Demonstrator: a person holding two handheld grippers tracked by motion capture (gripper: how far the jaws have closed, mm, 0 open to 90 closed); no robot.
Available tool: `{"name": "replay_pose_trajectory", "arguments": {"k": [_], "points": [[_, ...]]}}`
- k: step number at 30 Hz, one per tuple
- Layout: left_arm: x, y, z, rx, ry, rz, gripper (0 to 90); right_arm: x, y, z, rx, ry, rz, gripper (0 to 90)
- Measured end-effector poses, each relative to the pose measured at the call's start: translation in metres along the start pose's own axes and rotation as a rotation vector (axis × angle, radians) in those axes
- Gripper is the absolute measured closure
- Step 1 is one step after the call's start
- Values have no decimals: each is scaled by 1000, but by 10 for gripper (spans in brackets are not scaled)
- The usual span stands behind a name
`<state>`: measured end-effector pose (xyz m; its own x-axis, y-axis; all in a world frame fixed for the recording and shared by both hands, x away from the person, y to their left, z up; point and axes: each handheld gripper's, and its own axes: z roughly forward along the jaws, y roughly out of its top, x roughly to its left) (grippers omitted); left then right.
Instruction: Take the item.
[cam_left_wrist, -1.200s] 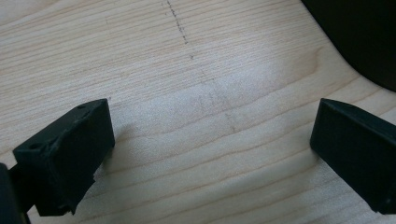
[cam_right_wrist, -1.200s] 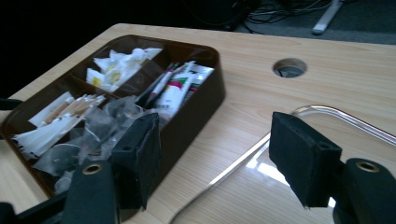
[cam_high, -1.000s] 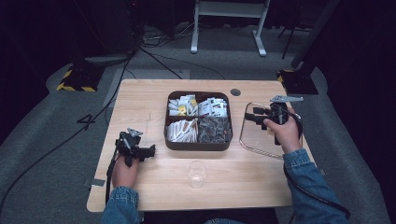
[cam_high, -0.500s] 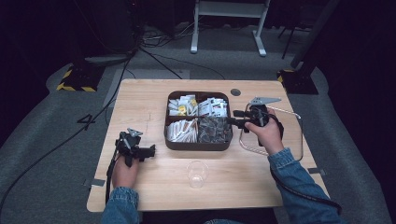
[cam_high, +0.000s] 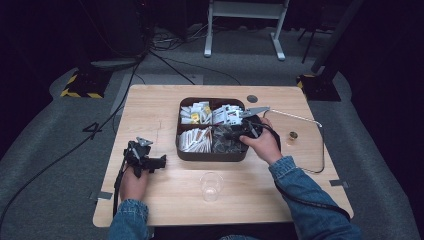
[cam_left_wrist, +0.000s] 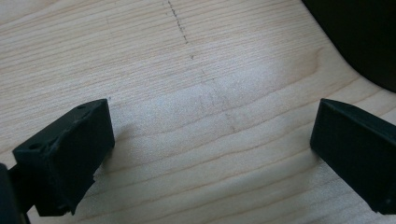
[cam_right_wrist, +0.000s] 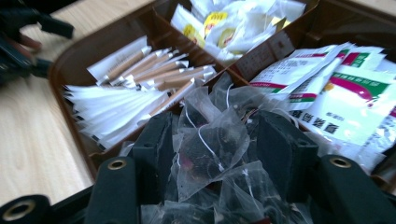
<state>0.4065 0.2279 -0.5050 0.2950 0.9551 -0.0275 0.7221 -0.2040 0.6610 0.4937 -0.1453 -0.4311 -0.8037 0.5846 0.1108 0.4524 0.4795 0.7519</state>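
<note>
A dark brown tray (cam_high: 183, 150) with four compartments stands mid-table. Its front right compartment holds clear mesh tea bags (cam_right_wrist: 210, 149). My right gripper (cam_high: 231, 135) is lowered into that compartment. In the right gripper view the right gripper (cam_right_wrist: 215, 140) is open, with one jaw on each side of a tea bag and not closed on it. My left gripper (cam_high: 145, 159) rests at the table's left, apart from the tray. In the left gripper view the left gripper (cam_left_wrist: 210, 154) is open over bare wood.
The other compartments hold paper sticks (cam_right_wrist: 154, 70), white sachets with yellow marks (cam_right_wrist: 224, 23) and green-and-red printed packets (cam_right_wrist: 336, 88). A clear cup (cam_high: 211, 186) stands in front of the tray. A clear lid (cam_high: 307, 150) with a gold knob (cam_high: 292, 135) lies at the right.
My right gripper has moved left from above the clear lid to the tray's front right compartment and dipped among the tea bags. The left gripper has stayed put.
</note>
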Motion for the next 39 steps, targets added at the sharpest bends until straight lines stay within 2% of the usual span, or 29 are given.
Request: {"name": "replay_pose_trajectory", "arguments": {"k": [5, 7, 11, 12, 14, 19, 29, 39], "points": [[0, 0, 0, 0, 0, 0, 1, 3, 0, 15, 63, -10, -12, 476], [0, 0, 0, 0, 0, 0, 0, 2, -1, 20, 92, -19, -14, 504], [0, 0, 0, 0, 0, 0, 1, 2, -6, 26, 131, -12, -18, 631], [0, 0, 0, 0, 0, 0, 1, 2, -7, 25, 129, -13, -25, 730], [0, 0, 0, 0, 0, 0, 1, 2, -7, 23, 124, -12, -30, 753], [0, 0, 0, 0, -1, 0, 1, 4, -7, 19, 93, -7, -28, 771], [0, 0, 0, 0, 0, 0, 1, 2, -3, -3, -19, 24, 9, 773], [0, 0, 0, 0, 0, 0, 1, 7, -1, -22, -107, 51, 14, 773]]}}
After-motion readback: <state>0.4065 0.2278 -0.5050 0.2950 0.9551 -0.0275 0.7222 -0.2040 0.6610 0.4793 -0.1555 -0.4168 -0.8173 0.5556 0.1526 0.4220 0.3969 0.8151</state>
